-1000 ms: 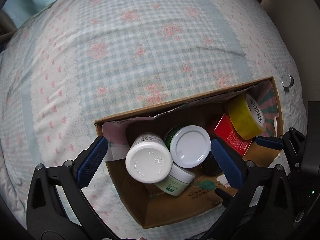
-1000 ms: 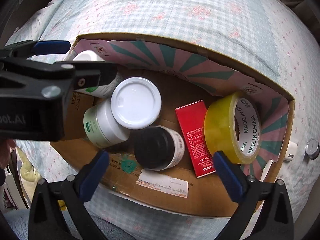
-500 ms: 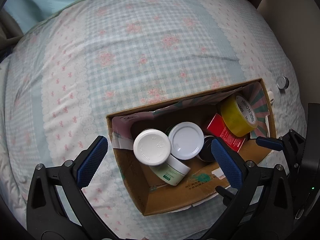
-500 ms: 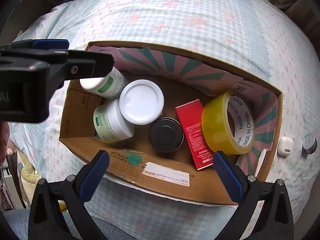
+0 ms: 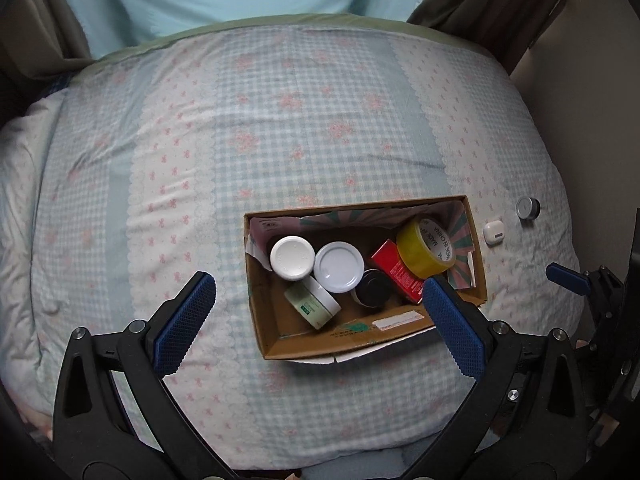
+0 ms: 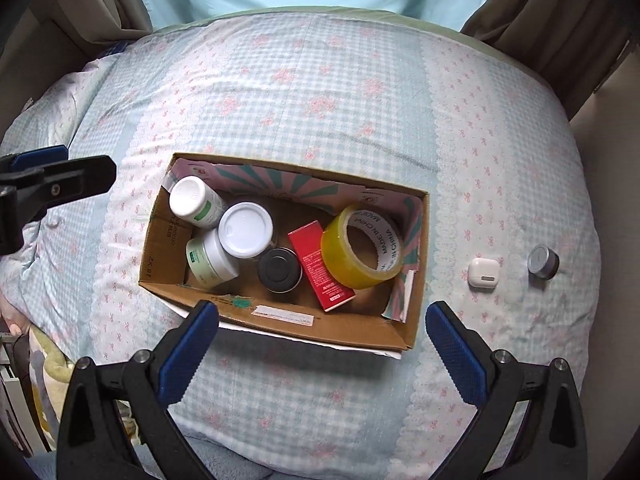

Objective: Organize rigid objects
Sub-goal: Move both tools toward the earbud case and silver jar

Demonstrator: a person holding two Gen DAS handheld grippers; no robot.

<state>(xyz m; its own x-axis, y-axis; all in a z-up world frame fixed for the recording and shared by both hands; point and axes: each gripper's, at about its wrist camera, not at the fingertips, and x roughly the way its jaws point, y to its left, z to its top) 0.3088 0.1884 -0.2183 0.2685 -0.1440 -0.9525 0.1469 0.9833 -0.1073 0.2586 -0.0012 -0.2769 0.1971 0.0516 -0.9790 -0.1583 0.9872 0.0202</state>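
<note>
Right gripper spread wide, empty, above the near wall of the box; left gripper likewise apart, empty. Inside: 4 jars, red carton, tape. Outside, right: white case, silver tin. Probably next: approach the case from above, straddle its short sides, pinch gently on soft quilt.

Cardboard box holds jars, red carton, yellow tape roll on quilt.

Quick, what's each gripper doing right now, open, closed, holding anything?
Left gripper: jaws open, holding nothing, above the cardboard box.
Right gripper: jaws open, holding nothing.
</note>
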